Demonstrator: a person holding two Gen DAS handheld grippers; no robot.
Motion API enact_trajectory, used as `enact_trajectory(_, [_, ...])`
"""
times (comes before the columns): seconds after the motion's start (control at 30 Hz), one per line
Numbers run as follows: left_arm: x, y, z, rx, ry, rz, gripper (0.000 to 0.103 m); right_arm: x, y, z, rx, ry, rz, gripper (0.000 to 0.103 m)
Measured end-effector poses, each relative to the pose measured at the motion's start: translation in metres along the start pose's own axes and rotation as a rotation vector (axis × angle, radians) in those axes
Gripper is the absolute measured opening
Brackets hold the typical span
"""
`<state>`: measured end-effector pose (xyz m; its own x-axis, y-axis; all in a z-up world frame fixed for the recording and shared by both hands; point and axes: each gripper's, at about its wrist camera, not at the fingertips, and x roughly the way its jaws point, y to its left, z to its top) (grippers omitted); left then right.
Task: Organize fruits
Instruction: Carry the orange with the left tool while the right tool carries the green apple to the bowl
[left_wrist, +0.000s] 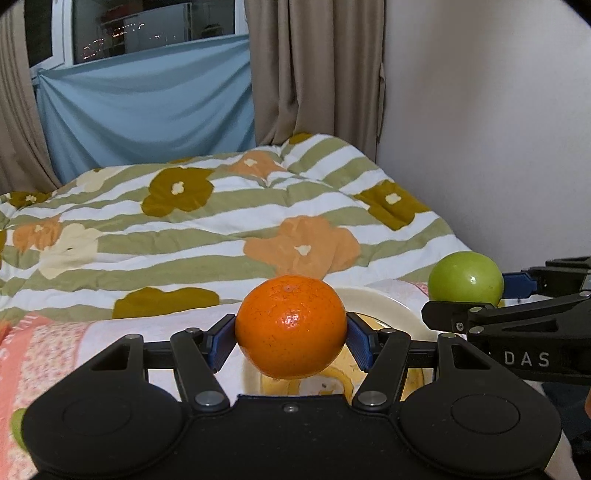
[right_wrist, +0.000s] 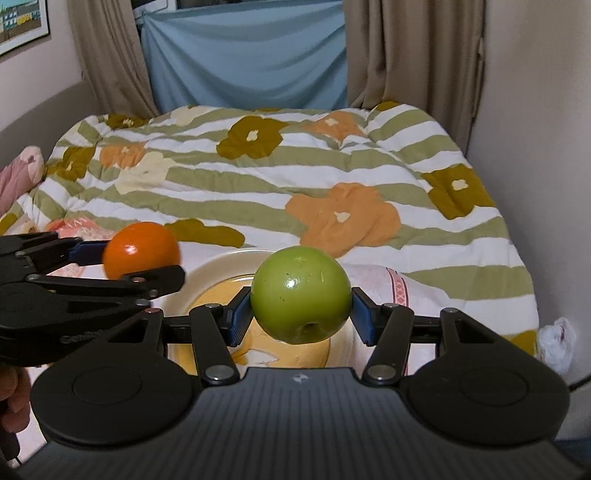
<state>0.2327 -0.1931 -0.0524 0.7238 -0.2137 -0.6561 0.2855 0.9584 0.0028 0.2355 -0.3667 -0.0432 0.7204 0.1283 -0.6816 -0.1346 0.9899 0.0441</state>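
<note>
My left gripper (left_wrist: 291, 336) is shut on an orange (left_wrist: 291, 326) and holds it above a cream and yellow plate (left_wrist: 388, 306) on the bed. My right gripper (right_wrist: 301, 314) is shut on a green apple (right_wrist: 301, 293) and holds it above the same plate (right_wrist: 214, 273). In the left wrist view the apple (left_wrist: 466, 277) and right gripper (left_wrist: 491, 295) are at the right. In the right wrist view the orange (right_wrist: 140, 249) and left gripper (right_wrist: 122, 266) are at the left. The two fruits hang side by side, apart.
The plate lies on a pink floral cloth (left_wrist: 48, 343) at the near edge of a bed with a striped flowered quilt (right_wrist: 295, 173). A wall (right_wrist: 535, 110) runs along the right. Curtains (right_wrist: 413, 51) and a blue sheet (right_wrist: 243, 55) hang behind. A green bit (left_wrist: 16, 424) shows at lower left.
</note>
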Motion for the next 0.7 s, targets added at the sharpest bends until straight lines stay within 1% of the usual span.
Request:
enact_trajectory(0.17, [0.039, -0.012, -0.001, 0.037, 0.031, 0.009, 0.067, 0.026, -0.014, 0.0, -0.019, 0.023, 0.021, 0.071])
enact_trajectory(0.33, [0.068, -0.018, -0.007, 0.08, 0.061, 0.021, 0.067, 0.042, -0.024, -0.002, -0.041, 0.042, 0.039, 0.071])
enact_trajectory(0.53, [0.081, -0.023, -0.009, 0.096, 0.067, 0.052, 0.068, 0.052, -0.031, -0.002, -0.052, 0.054, 0.053, 0.071])
enact_trajectory(0.6, [0.081, -0.026, -0.007, 0.12, 0.056, 0.059, 0.084, 0.055, -0.033, -0.001, -0.054, 0.058, 0.057, 0.071])
enact_trajectory(0.63, [0.08, -0.027, -0.006, 0.129, 0.053, 0.064, 0.094, 0.056, -0.034, -0.001, -0.053, 0.061, 0.061, 0.071])
enact_trajectory(0.7, [0.077, -0.029, -0.006, 0.143, 0.049, 0.077, 0.096, 0.058, -0.036, 0.001, -0.052, 0.066, 0.07, 0.071])
